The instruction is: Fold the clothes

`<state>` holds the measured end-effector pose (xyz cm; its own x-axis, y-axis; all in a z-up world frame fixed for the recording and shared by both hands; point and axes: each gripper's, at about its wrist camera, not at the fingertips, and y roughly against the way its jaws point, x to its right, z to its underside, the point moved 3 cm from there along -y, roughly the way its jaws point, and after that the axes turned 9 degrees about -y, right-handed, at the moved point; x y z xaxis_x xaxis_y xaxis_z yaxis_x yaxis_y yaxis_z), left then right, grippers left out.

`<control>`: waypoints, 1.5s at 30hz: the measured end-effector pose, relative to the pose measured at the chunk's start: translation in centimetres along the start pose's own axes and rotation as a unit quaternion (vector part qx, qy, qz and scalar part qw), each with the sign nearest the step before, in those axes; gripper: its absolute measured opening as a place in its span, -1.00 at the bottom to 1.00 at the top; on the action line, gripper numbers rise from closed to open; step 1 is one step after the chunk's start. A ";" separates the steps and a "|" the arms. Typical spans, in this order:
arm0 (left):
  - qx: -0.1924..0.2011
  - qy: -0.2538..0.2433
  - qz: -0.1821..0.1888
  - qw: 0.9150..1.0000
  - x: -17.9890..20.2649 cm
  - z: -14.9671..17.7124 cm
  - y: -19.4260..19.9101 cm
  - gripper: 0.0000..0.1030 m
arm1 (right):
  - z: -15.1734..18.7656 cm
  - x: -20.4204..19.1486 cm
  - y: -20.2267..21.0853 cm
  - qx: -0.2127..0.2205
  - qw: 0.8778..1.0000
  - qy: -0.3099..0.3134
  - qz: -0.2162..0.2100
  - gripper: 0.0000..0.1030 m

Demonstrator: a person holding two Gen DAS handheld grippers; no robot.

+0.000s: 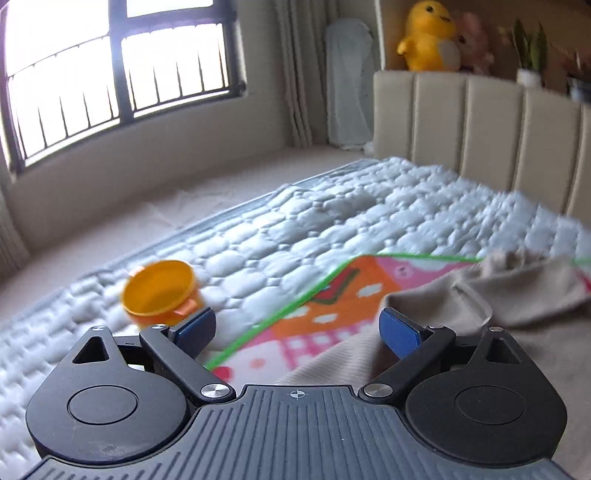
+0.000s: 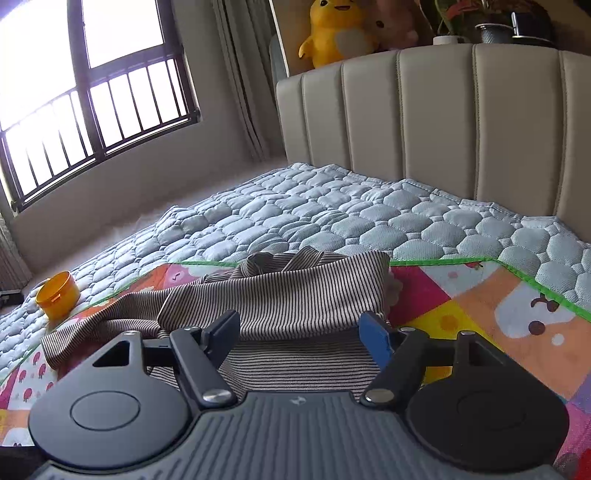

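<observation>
A brown-and-white striped garment point(image 2: 295, 295) lies partly folded on a colourful cartoon mat point(image 2: 480, 295) on the bed. In the left wrist view it looks beige and blurred point(image 1: 480, 295), lying on the mat point(image 1: 332, 306). My left gripper point(image 1: 299, 328) is open and empty, just above the mat at the garment's left edge. My right gripper point(image 2: 301, 332) is open and empty, low over the garment's near part, with the folded upper layer just ahead of the fingertips.
A yellow-orange plastic cup point(image 1: 160, 291) lies on the quilted mattress point(image 1: 332, 221) left of the mat; it also shows in the right wrist view point(image 2: 57, 295). A padded headboard point(image 2: 443, 129) stands behind. A window point(image 2: 92, 92) and plush toys point(image 2: 336, 29) are beyond.
</observation>
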<state>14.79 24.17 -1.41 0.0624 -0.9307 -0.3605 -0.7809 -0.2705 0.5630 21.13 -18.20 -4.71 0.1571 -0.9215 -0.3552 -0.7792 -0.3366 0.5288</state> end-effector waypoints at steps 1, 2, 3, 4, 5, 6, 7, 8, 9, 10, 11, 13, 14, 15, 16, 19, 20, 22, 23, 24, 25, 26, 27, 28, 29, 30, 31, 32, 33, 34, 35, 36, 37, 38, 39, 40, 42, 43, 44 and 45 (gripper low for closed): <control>-0.005 -0.044 -0.004 0.999 0.2 0.7 0.3 0.62 | -0.1 0.2 0.0 -0.002 1.000 -0.005 0.001 0.40; -0.008 -0.092 -0.003 0.996 0.9 1.5 0.3 0.53 | -0.1 0.3 0.0 -0.003 1.000 -0.009 0.001 0.40; -0.011 -0.140 0.001 0.990 1.8 2.3 0.2 0.43 | 0.0 0.3 0.0 -0.003 1.000 -0.011 0.002 0.40; -0.014 -0.189 0.005 0.982 2.6 3.2 0.2 0.47 | 0.0 0.2 0.1 -0.003 1.000 -0.010 0.004 0.40; -0.013 -0.228 0.010 0.973 3.5 4.1 0.0 0.49 | 0.0 0.2 0.0 -0.004 1.000 -0.007 0.006 0.40; -0.011 -0.263 0.012 0.965 4.5 5.0 -0.3 0.53 | 0.1 0.1 -0.1 -0.005 1.000 -0.004 0.008 0.40; -0.009 -0.292 0.014 0.956 5.5 5.9 -0.6 0.58 | 0.2 -0.1 -0.2 -0.007 1.000 -0.001 0.010 0.40; -0.005 -0.316 0.014 0.948 6.4 6.6 -1.1 0.62 | 0.3 -0.2 -0.4 -0.009 1.000 0.002 0.012 0.40; 0.001 -0.338 0.012 0.941 7.2 7.2 -1.5 0.68 | 0.5 -0.3 -0.5 -0.012 1.000 0.005 0.013 0.40; 0.009 -0.357 0.010 0.934 8.0 7.7 -1.8 0.75 | 0.6 -0.4 -0.7 -0.015 1.000 0.008 0.015 0.40; 0.014 -0.372 0.003 0.928 8.7 8.0 -2.4 0.78 | 0.9 -0.4 -1.0 -0.019 1.000 0.011 0.017 0.40; 0.024 -0.400 -0.012 0.916 9.8 8.5 -3.6 0.71 | 1.2 -0.5 -1.4 -0.026 0.999 0.016 0.020 0.40; 0.020 -0.401 -0.010 0.916 9.8 8.3 -4.3 0.58 | 1.4 -0.4 -1.6 -0.030 0.999 0.018 0.022 0.40; 0.015 -0.398 -0.005 0.917 9.8 8.1 -5.1 0.12 | 1.5 -0.4 -1.8 -0.033 0.999 0.019 0.024 0.40; 0.002 -0.385 0.007 0.923 9.4 7.7 -5.8 -0.30 | 1.6 -0.3 -2.0 -0.034 0.999 0.019 0.025 0.40; -0.013 -0.307 0.013 0.951 6.9 5.0 -7.1 -0.44 | 1.7 0.1 -2.6 -0.041 0.999 0.014 0.030 0.40; -0.013 -0.266 -0.007 0.964 5.3 3.7 -7.6 -0.44 | 1.8 0.3 -2.8 -0.044 0.998 0.011 0.032 0.40; -0.024 -0.157 -0.064 0.985 0.7 1.6 -8.8 -0.34 | 2.0 0.5 -3.1 -0.050 0.998 0.007 0.034 0.40; -0.035 -0.098 -0.094 0.990 -1.8 0.8 -9.4 -0.31 | 2.1 0.5 -3.1 -0.052 0.998 0.007 0.035 0.40; -0.050 -0.040 -0.113 0.992 -4.1 0.5 -9.9 -0.21 | 2.2 0.5 -3.2 -0.053 0.998 0.009 0.036 0.40; -0.065 0.017 -0.128 0.989 -6.3 0.3 -10.3 -0.02 | 2.2 0.5 -3.2 -0.054 0.998 0.009 0.036 0.40; -0.076 0.072 -0.130 0.986 -8.3 0.4 -10.5 0.05 | 2.2 0.5 -3.2 -0.053 0.998 0.009 0.035 0.41; -0.081 0.128 -0.115 0.982 -9.9 0.7 -10.4 0.10 | 2.2 0.4 -3.1 -0.053 0.998 0.009 0.035 0.42; -0.078 0.180 -0.079 0.977 -10.7 1.1 -10.0 0.18 | 2.2 0.4 -3.1 -0.052 0.998 0.009 0.034 0.43; -0.074 0.230 -0.038 0.970 -11.3 1.5 -9.6 0.24 | 2.3 0.4 -3.1 -0.052 0.998 0.009 0.034 0.44; -0.071 0.274 0.011 0.959 -10.9 2.0 -9.5 0.34 | 2.3 0.4 -3.2 -0.054 0.998 0.008 0.034 0.44; -0.067 0.315 0.061 0.945 -10.1 2.6 -9.4 0.38 | 2.4 0.3 -3.3 -0.056 0.998 0.007 0.033 0.44; -0.063 0.355 0.111 0.926 -9.4 3.2 -9.4 0.40 | 2.5 0.3 -3.4 -0.058 0.998 0.006 0.033 0.44; -0.058 0.393 0.161 0.903 -8.7 3.7 -9.3 0.44 | 2.6 0.3 -3.4 -0.061 0.998 0.006 0.033 0.44; -0.062 0.421 0.193 0.884 -7.6 4.3 -9.6 0.45 | 2.6 0.3 -3.4 -0.061 0.998 0.005 0.033 0.44; -0.071 0.440 0.208 0.871 -6.5 4.8 -10.2 0.46 | 2.5 0.3 -3.3 -0.060 0.998 0.006 0.033 0.44; -0.089 0.461 0.213 0.857 -5.1 5.5 -11.1 0.46 | 2.5 0.2 -3.2 -0.058 0.998 0.006 0.032 0.44; -0.111 0.484 0.211 0.842 -4.1 6.4 -12.1 0.46 | 2.4 0.2 -3.1 -0.056 0.998 0.006 0.032 0.44; -0.118 0.505 0.204 0.830 -3.7 7.1 -12.7 0.46 | 2.3 0.2 -3.0 -0.053 0.998 0.005 0.031 0.44; -0.120 0.526 0.196 0.819 -3.4 7.7 -13.3 0.50 | 2.1 0.2 -2.8 -0.049 0.998 0.002 0.030 0.45; -0.122 0.546 0.187 0.807 -3.1 8.3 -13.8 0.58 | 1.9 0.3 -2.7 -0.046 0.999 -0.002 0.029 0.46; -0.125 0.568 0.165 0.797 -2.6 8.9 -14.8 0.61 | 1.6 0.5 -2.6 -0.042 0.999 -0.010 0.027 0.47; -0.125 0.564 0.150 0.803 -2.3 8.7 -15.1 0.60 | 1.5 0.6 -2.6 -0.042 0.999 -0.014 0.027 0.47; -0.125 0.559 0.135 0.808 -2.0 8.5 -15.4 0.60 | 1.4 0.7 -2.5 -0.042 0.999 -0.018 0.027 0.47; -0.126 0.536 0.118 0.826 -1.6 7.7 -15.6 0.59 | 1.3 0.8 -2.3 -0.040 0.999 -0.023 0.026 0.47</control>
<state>22.09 31.76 -15.38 0.5468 -0.6111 0.5723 -0.7044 0.0337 0.7090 22.31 -17.90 -7.21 0.0880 -0.9291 -0.3591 -0.7341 -0.3042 0.6071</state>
